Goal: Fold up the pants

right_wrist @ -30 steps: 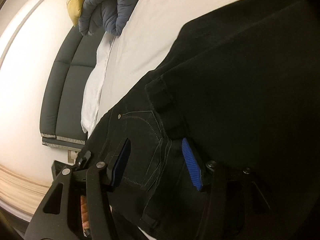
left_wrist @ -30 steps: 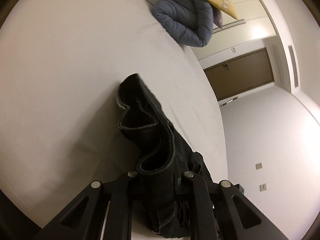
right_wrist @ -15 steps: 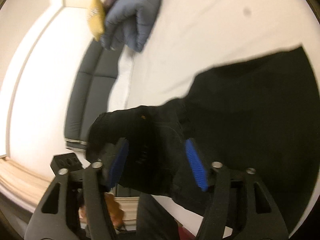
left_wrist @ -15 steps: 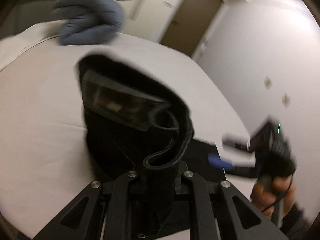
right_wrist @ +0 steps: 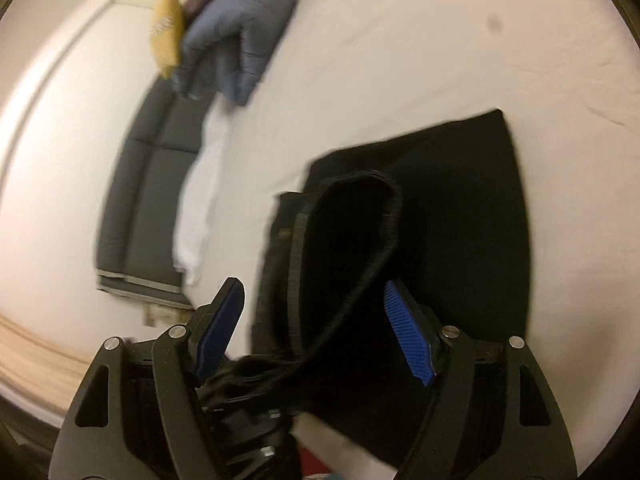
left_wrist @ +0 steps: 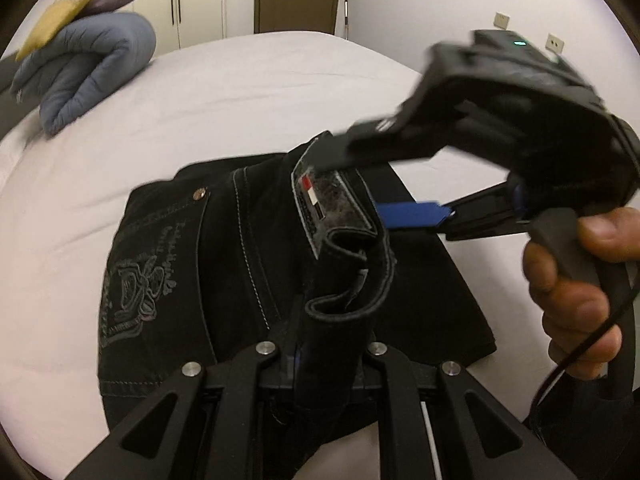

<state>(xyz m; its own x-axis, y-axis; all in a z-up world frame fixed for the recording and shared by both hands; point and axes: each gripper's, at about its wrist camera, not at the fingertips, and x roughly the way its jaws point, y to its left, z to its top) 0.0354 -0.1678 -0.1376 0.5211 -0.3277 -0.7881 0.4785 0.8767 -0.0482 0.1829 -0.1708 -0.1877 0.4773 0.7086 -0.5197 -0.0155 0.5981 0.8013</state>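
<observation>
Black pants (left_wrist: 168,272) lie on white bed (left_wrist: 248,92). Left gripper (left_wrist: 324,344) clamps waistband fold at 6 o'clock. Right gripper (right_wrist: 316,332) spread wide, waistband loop between pads, unclamped.

A bed (left_wrist: 248,92) covered by a white sheet is seen. Black pants (left_wrist: 168,264), folded into a compact stack, are laid directly on it at the centre of the left wrist view. A rolled blue-grey quilt (left_wrist: 88,76) is rested on the bed toward 10 o'clock, well apart from the pants. A small dark spot (right_wrist: 495,22) is seen on the sheet at 1 o'clock in the right wrist view.
</observation>
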